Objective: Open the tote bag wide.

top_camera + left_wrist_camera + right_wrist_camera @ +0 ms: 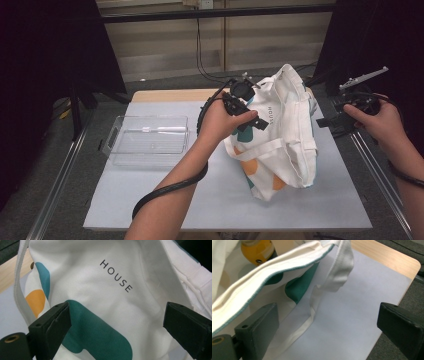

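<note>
Bag: a white canvas tote bag (280, 135) with teal and orange shapes and the printed word HOUSE lies on its side on the pale grey table mat (150, 200), right of the middle; its mouth points away from the person.

Inside the bag: in the right gripper view, a small bottle with orange-yellow content (257, 250) sits inside the open mouth, behind the hem with the teal edge.

Handle: a white fabric strap (332, 277) hangs loose from the mouth down to the mat.

Left gripper (252, 120): it hovers over the printed side of the bag, jaws spread wide, nothing between them; I cannot tell if it touches the cloth.

Right gripper (332, 122): it is held just beside the right edge of the bag, near the mouth, jaws also spread wide and empty.

Tray: a clear plastic rectangular tray (150, 140) stands well apart at the left, with a thin white stick-like thing (165, 130) in it.

Step in hand: I judge it is the approach to the bag, before any grip.

Next move: probably one gripper must pinch the hem or strap to keep the mouth open, and the other must reach in for the bottle; soft cloth can slip or fold.
</note>
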Available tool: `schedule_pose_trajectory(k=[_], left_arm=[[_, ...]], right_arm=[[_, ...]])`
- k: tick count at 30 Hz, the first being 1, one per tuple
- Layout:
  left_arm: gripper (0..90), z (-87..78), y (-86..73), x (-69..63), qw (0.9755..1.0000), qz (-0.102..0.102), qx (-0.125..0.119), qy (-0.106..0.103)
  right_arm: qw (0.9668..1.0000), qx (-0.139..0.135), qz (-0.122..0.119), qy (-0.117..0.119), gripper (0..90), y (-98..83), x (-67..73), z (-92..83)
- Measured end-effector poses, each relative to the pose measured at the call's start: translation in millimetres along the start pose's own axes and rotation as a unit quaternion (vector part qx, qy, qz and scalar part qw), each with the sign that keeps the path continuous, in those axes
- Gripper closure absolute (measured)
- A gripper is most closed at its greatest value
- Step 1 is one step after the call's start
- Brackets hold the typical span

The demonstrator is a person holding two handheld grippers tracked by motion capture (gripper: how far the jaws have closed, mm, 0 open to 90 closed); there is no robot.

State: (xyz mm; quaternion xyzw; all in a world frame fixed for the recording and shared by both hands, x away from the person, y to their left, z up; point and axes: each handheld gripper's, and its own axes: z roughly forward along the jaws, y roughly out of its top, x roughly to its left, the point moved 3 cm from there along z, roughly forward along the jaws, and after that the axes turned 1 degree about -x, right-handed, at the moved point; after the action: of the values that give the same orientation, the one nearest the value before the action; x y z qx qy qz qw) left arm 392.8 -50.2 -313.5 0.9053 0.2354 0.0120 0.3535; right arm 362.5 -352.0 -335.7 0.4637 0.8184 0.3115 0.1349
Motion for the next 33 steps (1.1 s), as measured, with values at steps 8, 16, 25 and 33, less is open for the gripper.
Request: schedule_pose_trajectory(k=[8,16,25,33], left_arm=[[7.3,1.6,12.0,-4.0,1.0,0.0,-0.005,-0.002],[7.0,7.0,23.0,-15.1,0.9999,-0.001,-0.003,-0.01],[6.9,18.4,32.9,-22.8,0.9999,-0.003,0.009,-0.01],[8.1,29.2,35.1,-24.9,0.9999,-0.005,0.016,0.0]], right_arm=[[1.0,-0.002,-0.002,-0.005,3.0,11.3,5.5,-0.7],[0.9998,0.005,0.001,-0.019,2.5,23.3,8.5,-1.5],[0.9996,-0.006,0.022,-0.016,2.5,33.1,14.0,2.7],[0.9992,0.003,0.037,-0.015,2.7,34.5,20.4,12.8]])
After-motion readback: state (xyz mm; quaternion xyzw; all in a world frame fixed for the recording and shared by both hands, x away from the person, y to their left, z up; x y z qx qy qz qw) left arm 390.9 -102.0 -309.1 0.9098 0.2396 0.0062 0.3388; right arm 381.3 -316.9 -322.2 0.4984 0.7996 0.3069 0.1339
